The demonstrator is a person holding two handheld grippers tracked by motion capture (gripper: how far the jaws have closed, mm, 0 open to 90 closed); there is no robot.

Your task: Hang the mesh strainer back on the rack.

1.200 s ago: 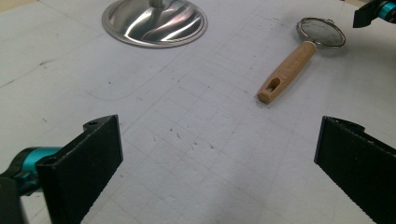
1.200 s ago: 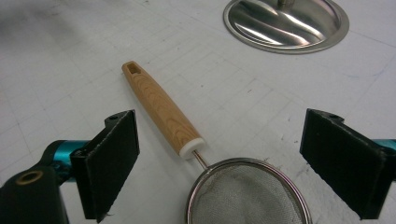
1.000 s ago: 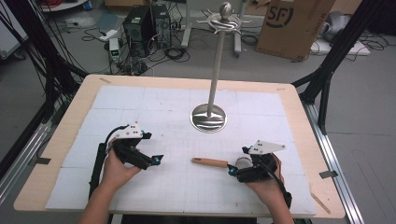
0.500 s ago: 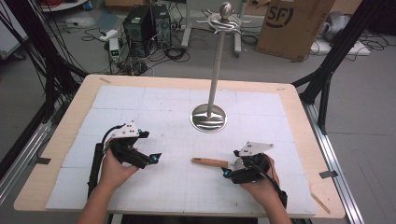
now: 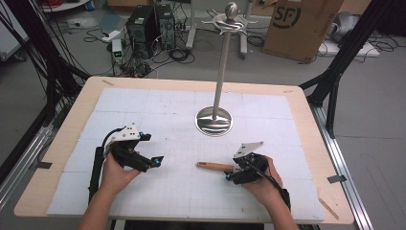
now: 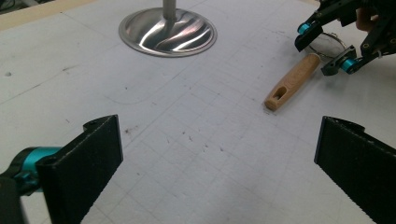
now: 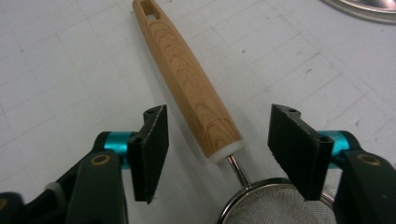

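Wooden-handled strainer (image 7: pixel 189 79): 1 | steel stand (image 5: pixel 214 120): 1 | tongs: 2

On table (image 5: pixel 306 120): one strainer (image 7: pixel 196 88) with wooden handle, one metal stand (image 5: pixel 214 120). Two claws: left claw (image 5: pixel 155 161), right claw (image 5: pixel 231 175).

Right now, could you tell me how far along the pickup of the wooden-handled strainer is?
Done: the right gripper is lined up, jaws astride the strainer where handle meets wire neck. In hand: those jaws have just been closing, pads not yet touching. Left: grip and lift. The left gripper waits open.
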